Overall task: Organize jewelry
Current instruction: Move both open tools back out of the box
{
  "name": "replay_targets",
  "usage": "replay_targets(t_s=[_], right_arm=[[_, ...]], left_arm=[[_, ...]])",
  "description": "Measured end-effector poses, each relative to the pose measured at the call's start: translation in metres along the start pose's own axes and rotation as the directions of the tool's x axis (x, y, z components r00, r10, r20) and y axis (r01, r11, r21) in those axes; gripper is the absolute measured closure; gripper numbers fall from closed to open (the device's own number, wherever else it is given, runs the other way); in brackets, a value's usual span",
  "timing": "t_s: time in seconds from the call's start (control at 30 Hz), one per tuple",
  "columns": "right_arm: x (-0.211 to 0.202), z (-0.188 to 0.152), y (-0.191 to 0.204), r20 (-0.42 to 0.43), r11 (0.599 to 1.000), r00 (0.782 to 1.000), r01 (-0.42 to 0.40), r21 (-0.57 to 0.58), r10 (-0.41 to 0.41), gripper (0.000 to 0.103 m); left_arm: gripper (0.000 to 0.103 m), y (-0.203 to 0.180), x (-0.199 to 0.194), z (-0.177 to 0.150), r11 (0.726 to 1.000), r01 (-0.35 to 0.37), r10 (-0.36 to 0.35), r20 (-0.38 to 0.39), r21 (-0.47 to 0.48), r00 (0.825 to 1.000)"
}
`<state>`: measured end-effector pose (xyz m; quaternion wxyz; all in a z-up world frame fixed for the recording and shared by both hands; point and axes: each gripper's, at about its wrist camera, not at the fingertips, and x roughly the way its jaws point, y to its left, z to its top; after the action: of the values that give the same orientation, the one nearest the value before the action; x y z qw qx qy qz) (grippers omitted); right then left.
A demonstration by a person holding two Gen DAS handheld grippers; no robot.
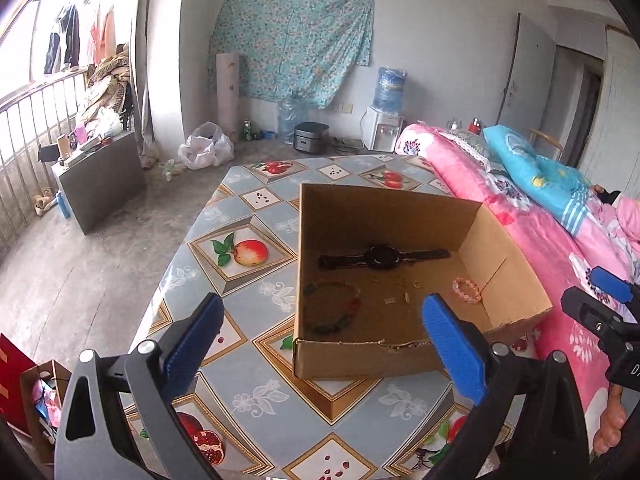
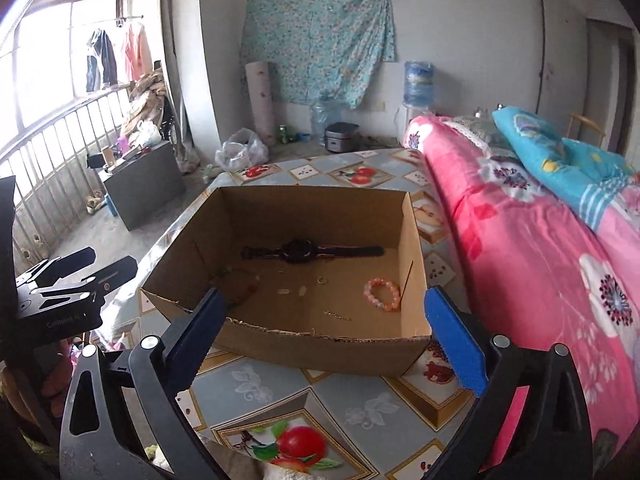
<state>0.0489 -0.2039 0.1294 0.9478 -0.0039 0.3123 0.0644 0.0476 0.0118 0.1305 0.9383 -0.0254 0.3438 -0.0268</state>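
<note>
An open cardboard box (image 1: 384,200) (image 2: 320,200) stands on the fruit-patterned table (image 1: 256,364) (image 2: 320,400). On its floor lie a black watch (image 1: 382,258) (image 2: 296,251), a pink bead bracelet (image 1: 467,290) (image 2: 382,294), a multicoloured bead bracelet (image 1: 332,306), several small rings and earrings (image 1: 404,284) (image 2: 302,290), and a thin gold chain (image 2: 338,315). My left gripper (image 1: 322,304) hovers before the box's near left corner, open and empty. My right gripper (image 2: 325,294) hangs before the near wall, also open and empty. Each gripper shows at the edge of the other's view.
A bed with a pink floral quilt (image 1: 540,240) (image 2: 540,260) runs along the table's right side. A grey cabinet (image 1: 100,184) stands on the floor at the left by a railing. A rice cooker (image 1: 310,136) and water dispenser (image 1: 386,128) sit by the far wall.
</note>
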Motion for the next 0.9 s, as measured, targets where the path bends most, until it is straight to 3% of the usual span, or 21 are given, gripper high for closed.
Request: replay_targets(t_s=[0.13, 0.3, 0.57, 0.9], right_arm=[[0.004, -0.005, -0.002, -0.013, 1.000, 1.000, -0.002, 0.028, 0.003, 0.008], [0.011, -0.010, 0.000, -0.051, 1.000, 0.999, 0.012, 0.014, -0.011, 0.008], [0.038, -0.017, -0.009, -0.207, 0.996, 0.978, -0.006, 0.089, 0.025, 0.008], [0.052, -0.022, -0.009, -0.280, 0.995, 0.959, -0.007, 0.099, 0.035, 0.008]], left_arm=[[0.005, -0.012, 0.006, -0.003, 0.997, -0.036, 0.038, -0.021, 0.073, 0.999], [0.005, -0.016, 0.020, -0.007, 1.000, -0.001, 0.004, -0.102, 0.025, 0.995], [0.005, -0.022, 0.043, -0.013, 0.999, -0.043, 0.043, -0.211, 0.008, 0.977], [0.005, -0.024, 0.047, -0.011, 0.998, -0.068, 0.070, -0.225, 0.018, 0.972]])
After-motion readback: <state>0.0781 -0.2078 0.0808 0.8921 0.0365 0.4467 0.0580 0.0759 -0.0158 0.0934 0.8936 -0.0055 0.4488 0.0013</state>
